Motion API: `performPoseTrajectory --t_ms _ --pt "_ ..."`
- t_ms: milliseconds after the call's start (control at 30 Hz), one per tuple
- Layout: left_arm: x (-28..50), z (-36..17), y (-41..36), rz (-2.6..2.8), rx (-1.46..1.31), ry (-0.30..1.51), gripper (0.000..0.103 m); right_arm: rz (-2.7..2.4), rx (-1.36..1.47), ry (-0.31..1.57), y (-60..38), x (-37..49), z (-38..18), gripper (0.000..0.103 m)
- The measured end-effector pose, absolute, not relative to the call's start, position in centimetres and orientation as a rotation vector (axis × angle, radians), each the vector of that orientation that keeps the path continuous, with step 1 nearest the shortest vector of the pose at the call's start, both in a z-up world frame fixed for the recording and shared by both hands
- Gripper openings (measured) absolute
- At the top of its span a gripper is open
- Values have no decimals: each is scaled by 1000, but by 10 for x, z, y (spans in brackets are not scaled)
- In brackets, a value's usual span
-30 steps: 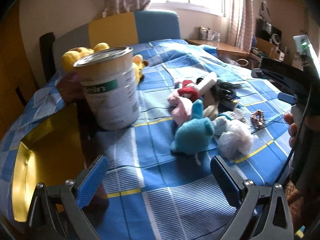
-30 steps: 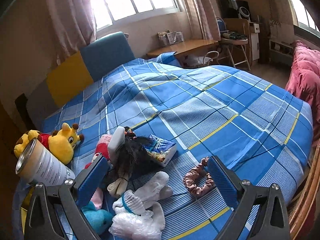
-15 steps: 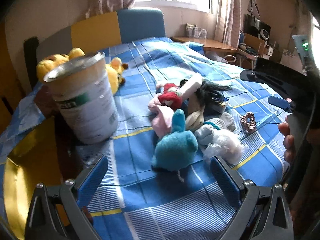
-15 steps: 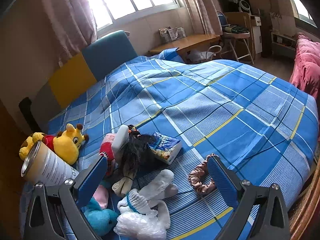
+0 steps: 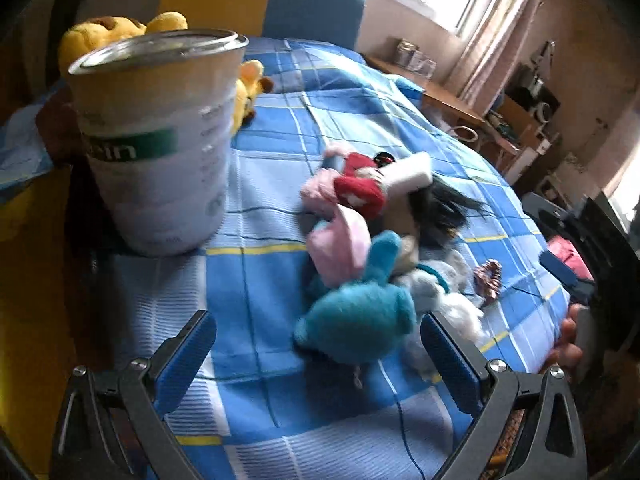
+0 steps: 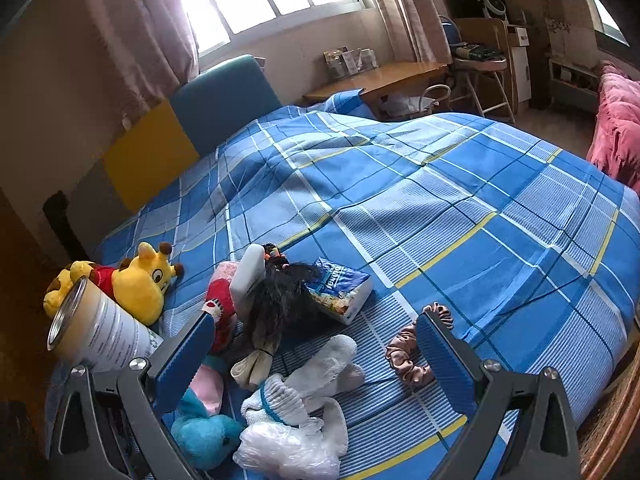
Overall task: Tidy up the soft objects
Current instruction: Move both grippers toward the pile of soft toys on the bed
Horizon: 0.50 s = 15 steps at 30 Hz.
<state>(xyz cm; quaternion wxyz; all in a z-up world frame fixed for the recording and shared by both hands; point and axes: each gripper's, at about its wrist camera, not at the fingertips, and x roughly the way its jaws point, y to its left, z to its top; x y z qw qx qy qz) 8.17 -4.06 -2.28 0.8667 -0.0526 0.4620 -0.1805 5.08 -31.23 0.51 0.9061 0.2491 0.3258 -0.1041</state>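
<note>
Two grippers hover over a blue plaid bedspread (image 6: 460, 200), both with fingers spread wide and nothing between them. In the left wrist view the left gripper (image 5: 320, 356) fills the bottom edge, and a teal plush toy (image 5: 360, 316) lies on the cover just above the gap between its blue pads, a little right of centre. Behind the plush, toward mid-frame, sits a heap of soft things: a pink cloth (image 5: 340, 240), a red and white doll (image 5: 362, 188) with black hair, and white socks (image 5: 436, 284), blurred here. A tall white tin (image 5: 160, 136) stands upright at the upper left, with a yellow stuffed animal (image 5: 120, 28) behind it. At the right edge a hand (image 5: 568, 340) grips the other tool. In the right wrist view the right gripper (image 6: 316, 356) frames the same heap at lower left: the socks (image 6: 316, 380), a crumpled clear plastic bag (image 6: 284, 448) and a blue tissue pack (image 6: 340, 292). A pink scrunchie (image 6: 404, 356) lies on the cover just beside the right-hand finger, partly hidden by it.
</note>
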Motion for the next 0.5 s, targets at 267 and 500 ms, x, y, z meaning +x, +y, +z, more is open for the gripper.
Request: performPoseTrajectory --t_ms 267,500 --pt "106 -31 -64 -378 -72 1009 89 -200 519 681 -312 52 4 102" --pt "117 -52 -93 -395 -1 1050 76 -192 522 692 -311 54 2 102"
